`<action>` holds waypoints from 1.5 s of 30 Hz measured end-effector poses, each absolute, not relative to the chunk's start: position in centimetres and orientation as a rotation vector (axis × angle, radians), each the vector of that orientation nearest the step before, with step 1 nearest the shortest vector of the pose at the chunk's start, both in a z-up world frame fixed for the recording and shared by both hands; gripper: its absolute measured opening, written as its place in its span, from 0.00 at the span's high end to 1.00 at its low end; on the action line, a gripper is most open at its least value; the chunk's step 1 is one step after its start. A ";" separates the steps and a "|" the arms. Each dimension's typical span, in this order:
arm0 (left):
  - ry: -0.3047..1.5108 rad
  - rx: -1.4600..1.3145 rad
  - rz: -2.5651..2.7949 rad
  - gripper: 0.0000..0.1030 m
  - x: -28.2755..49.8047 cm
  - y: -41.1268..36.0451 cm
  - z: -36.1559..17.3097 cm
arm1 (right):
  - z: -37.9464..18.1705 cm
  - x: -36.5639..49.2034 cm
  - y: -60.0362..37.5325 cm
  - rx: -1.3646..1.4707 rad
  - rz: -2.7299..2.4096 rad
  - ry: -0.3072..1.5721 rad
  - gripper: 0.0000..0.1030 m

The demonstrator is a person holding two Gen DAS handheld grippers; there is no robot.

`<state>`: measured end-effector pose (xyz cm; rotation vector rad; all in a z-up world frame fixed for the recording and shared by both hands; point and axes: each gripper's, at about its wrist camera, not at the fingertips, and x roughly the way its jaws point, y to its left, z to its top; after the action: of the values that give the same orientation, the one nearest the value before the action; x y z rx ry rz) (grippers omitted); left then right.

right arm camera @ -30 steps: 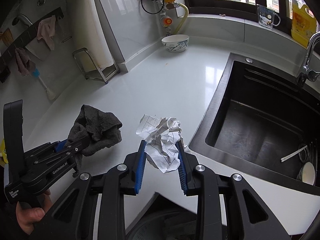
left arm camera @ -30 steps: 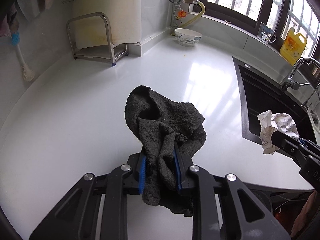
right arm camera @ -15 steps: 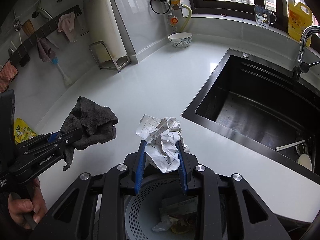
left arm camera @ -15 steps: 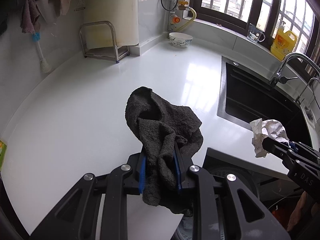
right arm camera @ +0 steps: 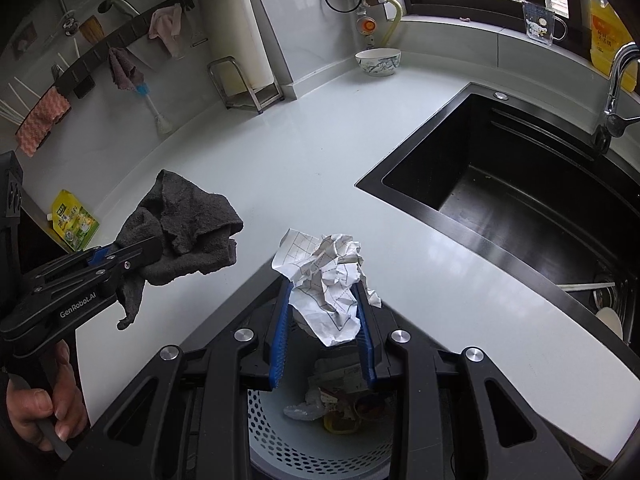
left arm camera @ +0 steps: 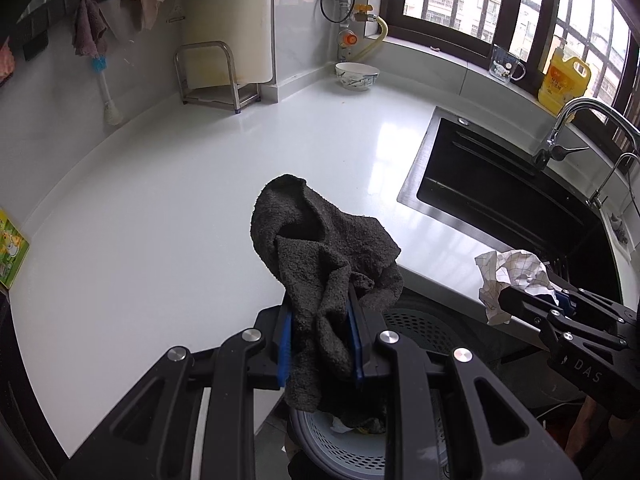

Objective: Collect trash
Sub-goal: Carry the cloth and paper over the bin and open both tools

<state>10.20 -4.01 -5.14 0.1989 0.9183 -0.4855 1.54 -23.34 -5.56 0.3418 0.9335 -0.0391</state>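
My left gripper (left arm camera: 321, 332) is shut on a dark grey rag (left arm camera: 320, 248), held above the counter's front edge. The rag also shows in the right wrist view (right arm camera: 184, 224). My right gripper (right arm camera: 323, 320) is shut on a crumpled ball of squared paper (right arm camera: 326, 276), directly above a white perforated trash bin (right arm camera: 280, 440) that holds scraps. The paper also shows at the right of the left wrist view (left arm camera: 512, 276). The bin lies below the left gripper too (left arm camera: 344, 448).
A white counter (right arm camera: 304, 148) runs back to a bowl (right arm camera: 378, 61) and a metal rack (right arm camera: 244, 84). A black sink (right arm camera: 520, 184) with a tap (right arm camera: 616, 92) lies right. A yellow packet (right arm camera: 72, 220) sits at the left.
Both grippers have drawn back from the counter and risen with their loads. The trash bin has come into view beneath them, now right under the paper.
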 end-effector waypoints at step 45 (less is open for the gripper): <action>1.100 0.185 -0.348 0.42 4.8 -4.7 -12.4 | -14.6 -0.3 -22.5 0.305 0.121 1.177 0.52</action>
<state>4.84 -4.67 -12.38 0.1845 1.1002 -0.3478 -0.26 -22.54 -14.63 0.3046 1.1774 0.1213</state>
